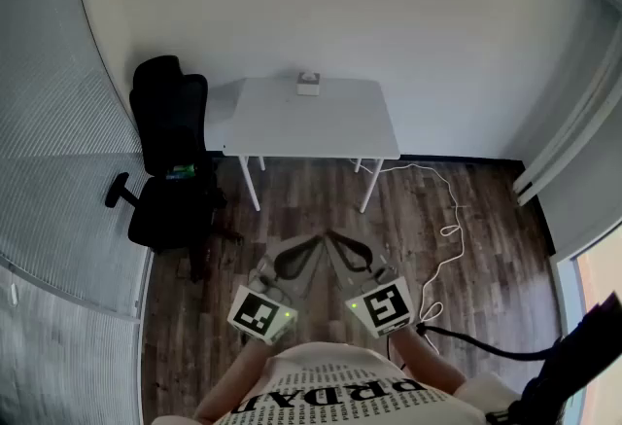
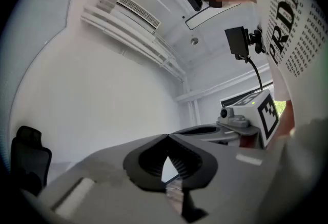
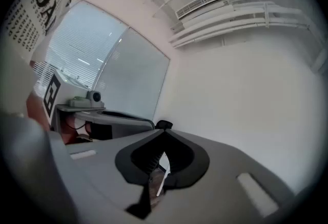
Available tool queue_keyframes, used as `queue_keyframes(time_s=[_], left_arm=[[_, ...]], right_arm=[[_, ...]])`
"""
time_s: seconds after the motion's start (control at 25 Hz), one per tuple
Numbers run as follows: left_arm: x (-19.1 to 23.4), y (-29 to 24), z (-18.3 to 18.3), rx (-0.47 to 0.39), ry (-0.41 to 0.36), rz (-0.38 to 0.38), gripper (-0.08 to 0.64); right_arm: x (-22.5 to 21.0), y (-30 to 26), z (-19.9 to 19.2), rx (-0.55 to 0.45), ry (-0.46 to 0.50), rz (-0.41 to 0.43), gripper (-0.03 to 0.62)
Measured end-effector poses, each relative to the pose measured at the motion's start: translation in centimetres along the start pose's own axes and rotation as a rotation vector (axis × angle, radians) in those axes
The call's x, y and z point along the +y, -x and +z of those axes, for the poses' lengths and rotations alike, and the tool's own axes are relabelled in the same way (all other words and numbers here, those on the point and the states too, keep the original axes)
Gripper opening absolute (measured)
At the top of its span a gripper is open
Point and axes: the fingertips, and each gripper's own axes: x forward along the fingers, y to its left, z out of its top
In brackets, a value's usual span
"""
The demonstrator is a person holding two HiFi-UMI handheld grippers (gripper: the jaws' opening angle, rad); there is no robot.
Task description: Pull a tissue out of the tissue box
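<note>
The tissue box [image 1: 308, 84] is a small white box at the far edge of a white table [image 1: 330, 126], against the wall. Both grippers are held low, close to the person's body and well short of the table. My left gripper [image 1: 315, 241] is shut, its tips meeting with nothing between them; the left gripper view shows its pads [image 2: 154, 159] closed together against the bare wall. My right gripper [image 1: 331, 236] is likewise shut and empty, its pads [image 3: 177, 159] pressed together. The box shows in neither gripper view.
A black office chair [image 1: 171, 153] stands left of the table. A white cable [image 1: 449, 229] trails over the wooden floor at the right, and a black cable [image 1: 476, 340] runs near the person. Frosted glass panels [image 1: 49, 122] curve along the left.
</note>
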Motion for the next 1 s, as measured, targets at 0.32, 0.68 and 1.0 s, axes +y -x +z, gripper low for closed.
queue_keyframes(time_s=[0.32,0.68,1.0], left_arm=[[0.6,0.3,0.0,0.001,0.001,0.005,-0.008],[0.8,1.2,0.4,-0.004,0.005,0.004,-0.008],[1.1,2.8,0.4,-0.002,0.019,-0.002,-0.008]], right_arm=[[0.3,-0.6,0.1,-0.002,-0.01,0.001,0.006],[1.2,-0.5,0.9,-0.036,-0.032,-0.014,0.006],[2.8,-0.8,1.1,-0.022,-0.01,-0.021,0.006]])
